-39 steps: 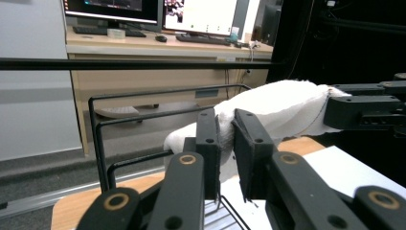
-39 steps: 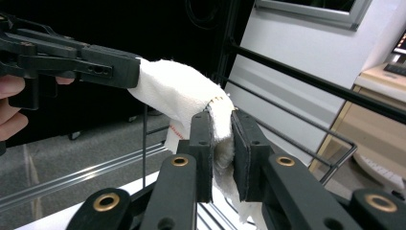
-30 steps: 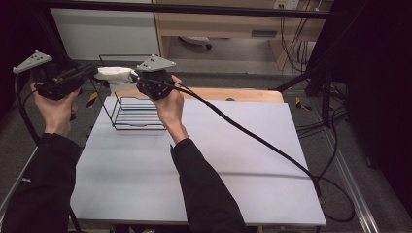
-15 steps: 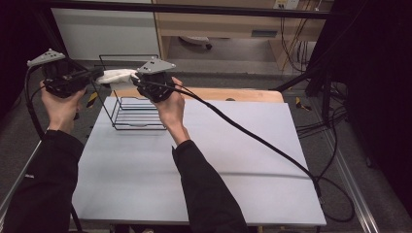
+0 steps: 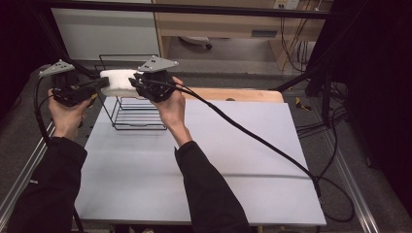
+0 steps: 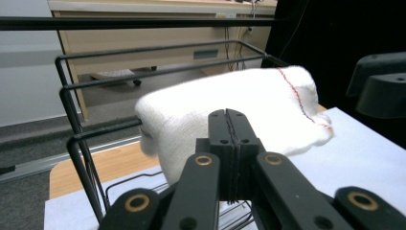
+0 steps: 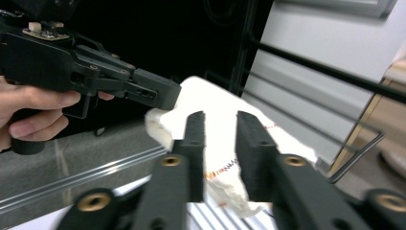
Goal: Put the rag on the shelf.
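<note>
I have the folded white cloth with a red stitched edge (image 5: 118, 82) hanging in the air over the top of the black wire rack (image 5: 127, 108), stretched between my two tools so it stays spread and does not droop into the bars. The left gripper (image 5: 100, 83) has just finished closing: in the left gripper view its jaws meet flat against each other on the near edge of the cloth (image 6: 230, 115), pinching a thin fold. The right gripper (image 5: 134, 83) holds the opposite end; in the right gripper view its jaws stand a little apart with the cloth (image 7: 222, 143) running between them, and they look pressed on a thicker bunch of it. I judge that I hold both ends so the cloth keeps its fold and can be lowered level onto the rack's upper rails rather than dropped in a heap. The rack stands at the far left corner of the pale grey worktop (image 5: 204, 165), beside a wooden board (image 5: 233, 94) along the far edge. Both cables trail clear of the cloth, towards me and to the right.
</note>
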Demonstrator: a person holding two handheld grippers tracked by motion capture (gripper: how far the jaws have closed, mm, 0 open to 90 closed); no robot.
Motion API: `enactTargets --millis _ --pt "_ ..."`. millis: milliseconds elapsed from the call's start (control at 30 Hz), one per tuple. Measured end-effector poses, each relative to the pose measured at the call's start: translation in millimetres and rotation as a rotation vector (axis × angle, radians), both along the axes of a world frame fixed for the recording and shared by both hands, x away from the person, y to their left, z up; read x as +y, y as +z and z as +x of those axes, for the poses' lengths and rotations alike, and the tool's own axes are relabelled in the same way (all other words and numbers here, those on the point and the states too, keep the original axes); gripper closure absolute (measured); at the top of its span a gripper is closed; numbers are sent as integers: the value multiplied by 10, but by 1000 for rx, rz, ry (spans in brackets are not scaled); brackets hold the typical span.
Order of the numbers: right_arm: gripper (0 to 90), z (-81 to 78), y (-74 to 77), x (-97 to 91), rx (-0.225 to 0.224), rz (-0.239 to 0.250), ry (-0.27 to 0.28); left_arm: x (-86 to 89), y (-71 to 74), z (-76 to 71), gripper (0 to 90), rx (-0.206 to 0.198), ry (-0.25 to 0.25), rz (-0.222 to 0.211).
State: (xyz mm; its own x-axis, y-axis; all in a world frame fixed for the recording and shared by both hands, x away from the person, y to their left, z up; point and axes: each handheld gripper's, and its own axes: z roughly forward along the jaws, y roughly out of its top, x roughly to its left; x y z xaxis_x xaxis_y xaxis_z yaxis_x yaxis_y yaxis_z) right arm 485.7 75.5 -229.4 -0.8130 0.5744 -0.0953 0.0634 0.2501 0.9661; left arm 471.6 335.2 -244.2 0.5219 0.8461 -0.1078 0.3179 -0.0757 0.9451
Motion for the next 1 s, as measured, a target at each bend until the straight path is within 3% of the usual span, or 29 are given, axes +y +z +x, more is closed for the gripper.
enactTargets --millis 100,233,567,833,1000 --pt "853 41 -89 43 46 -36 -10 -17 -49 6 894 8 3 14" --pt "862 114 -224 92 91 -54 -18 -16 -107 21 894 14 7 19" --pt "853 273 -409 129 121 -57 -50 -29 -193 94 894 21 33 31" --pt "787 159 -263 44 97 -34 -25 12 -165 -13 889 5 23 16" --pt "671 43 -149 -114 116 -11 -9 14 -171 -135 800 4 12 14"
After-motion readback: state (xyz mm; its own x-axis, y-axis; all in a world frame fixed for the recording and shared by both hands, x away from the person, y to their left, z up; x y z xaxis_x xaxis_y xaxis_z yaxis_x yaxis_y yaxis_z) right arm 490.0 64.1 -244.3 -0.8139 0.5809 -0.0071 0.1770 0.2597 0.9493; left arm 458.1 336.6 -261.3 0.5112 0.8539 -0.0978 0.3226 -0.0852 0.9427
